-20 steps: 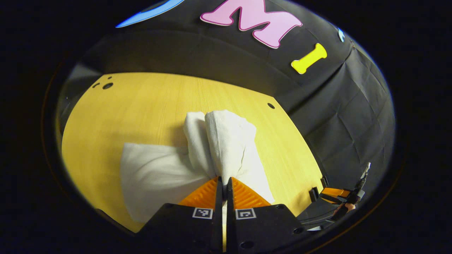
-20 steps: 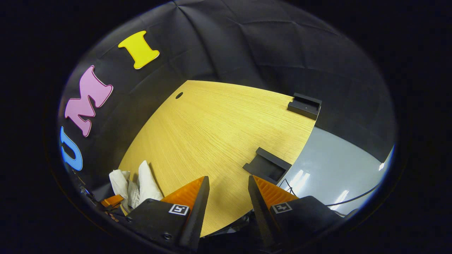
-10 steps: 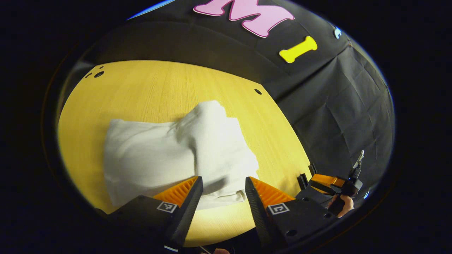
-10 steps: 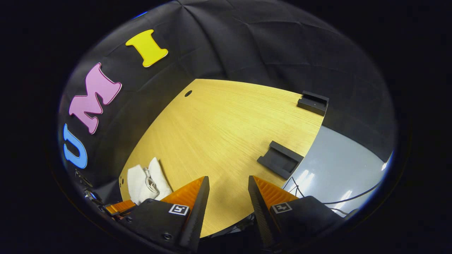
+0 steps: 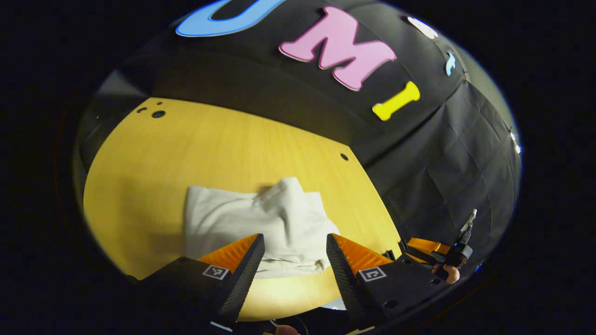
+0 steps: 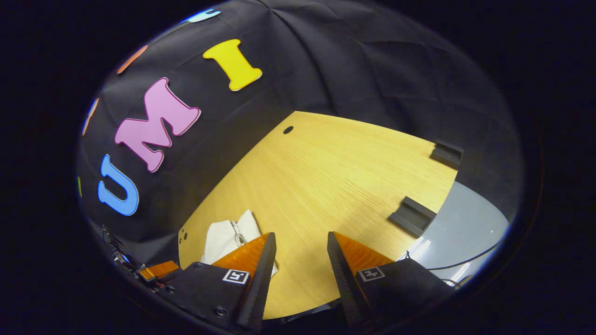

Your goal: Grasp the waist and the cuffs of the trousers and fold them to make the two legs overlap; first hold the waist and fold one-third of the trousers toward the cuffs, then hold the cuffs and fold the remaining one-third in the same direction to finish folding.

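The white trousers lie folded in a flat bundle on the yellow wooden table, with a raised fold at the middle. My left gripper is open just above the bundle's near edge, nothing between its fingers. In the right gripper view the trousers show small at the lower left, partly behind one finger. My right gripper is open over bare table, apart from the cloth. The right gripper, held by a hand, is also seen far right in the left gripper view.
Two black holders sit at the table's right edge, with grey floor and a cable beyond. Small holes mark the table near its far edge. The black cloth wall stands close behind the table.
My left gripper was shut on the lifted trousers one second ago; it opened, let the cloth drop flat, and has drawn back. The right gripper stayed open and turned slightly.
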